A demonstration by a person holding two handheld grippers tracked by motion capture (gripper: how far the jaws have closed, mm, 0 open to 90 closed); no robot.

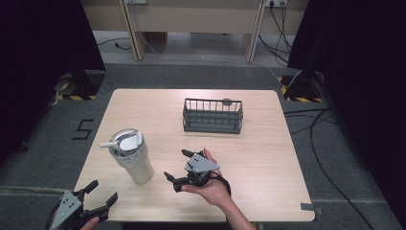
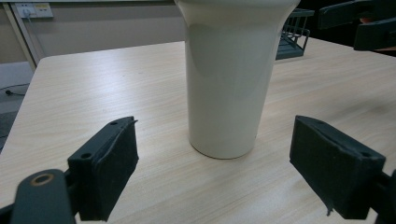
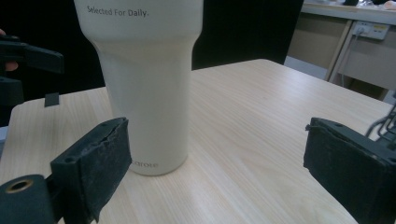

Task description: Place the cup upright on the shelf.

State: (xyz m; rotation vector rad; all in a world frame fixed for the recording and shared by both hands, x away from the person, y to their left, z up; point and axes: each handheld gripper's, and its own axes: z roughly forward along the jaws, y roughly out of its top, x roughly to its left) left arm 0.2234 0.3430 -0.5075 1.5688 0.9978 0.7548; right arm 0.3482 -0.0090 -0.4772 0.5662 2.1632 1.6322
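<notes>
A cream-white tumbler [image 1: 131,160] with a grey lid and a straw stands upright on the left part of the wooden table [image 1: 261,158]. My left gripper [image 1: 104,190] is open at the near left corner, pointing at the tumbler from a short way off. My right gripper [image 1: 175,164] is open just right of the tumbler, its jaws aimed at it. In the left gripper view the tumbler [image 2: 229,79] stands ahead of the open gripper [image 2: 213,126]. In the right gripper view the tumbler [image 3: 144,84], printed "Selected For Daily.", stands ahead and left of the open gripper [image 3: 219,126].
A dark wire basket [image 1: 213,116] stands at the back middle of the table, also seen as the basket [image 2: 294,32] behind the tumbler. Cables lie on the floor at the right. A wooden desk stands beyond the table.
</notes>
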